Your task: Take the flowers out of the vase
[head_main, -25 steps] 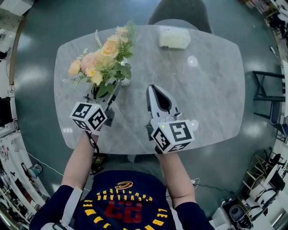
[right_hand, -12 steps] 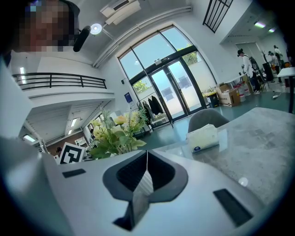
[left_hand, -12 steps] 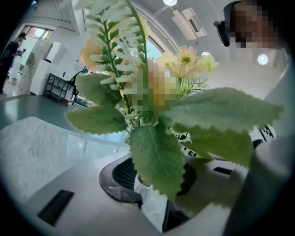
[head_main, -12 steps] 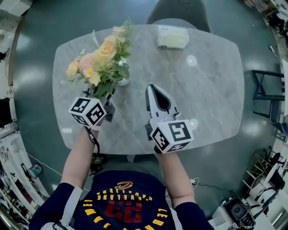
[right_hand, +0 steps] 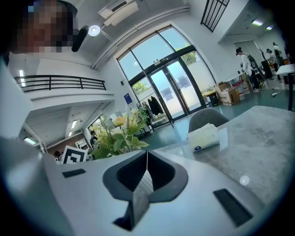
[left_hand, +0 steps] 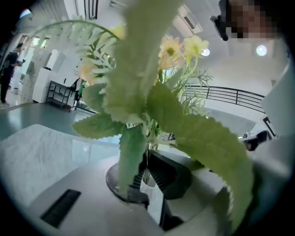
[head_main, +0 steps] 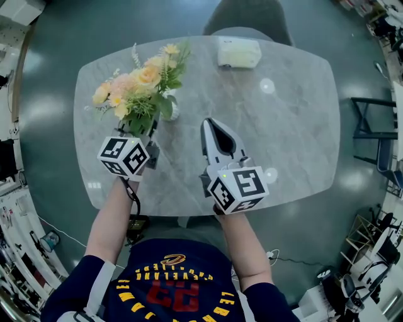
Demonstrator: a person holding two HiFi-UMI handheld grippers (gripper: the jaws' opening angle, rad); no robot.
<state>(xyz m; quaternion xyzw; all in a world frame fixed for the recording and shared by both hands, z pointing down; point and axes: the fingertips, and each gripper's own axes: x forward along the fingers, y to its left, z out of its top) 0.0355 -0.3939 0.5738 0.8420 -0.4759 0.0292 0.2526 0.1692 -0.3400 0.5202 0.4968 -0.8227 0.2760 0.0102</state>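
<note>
A bunch of peach and yellow flowers (head_main: 135,85) with green leaves stands in a small pale vase (head_main: 171,112) at the table's left. My left gripper (head_main: 140,131) reaches in under the leaves from the near side. In the left gripper view its jaws are closing and its pads (left_hand: 152,171) press on the thin stems just below the leaves of the flowers (left_hand: 138,92). My right gripper (head_main: 217,129) hovers over the middle of the table, shut and holding nothing. The right gripper (right_hand: 146,170) points past the flowers (right_hand: 120,136). The vase is hidden in the left gripper view.
A white tissue box (head_main: 239,53) lies at the far edge of the grey marble table (head_main: 289,126). A dark chair (head_main: 249,19) stands behind it. The person stands at the near edge.
My left gripper's jaws have closed around the stems under the leaves. The bunch has shifted a little to the left. The right gripper has stayed put.
</note>
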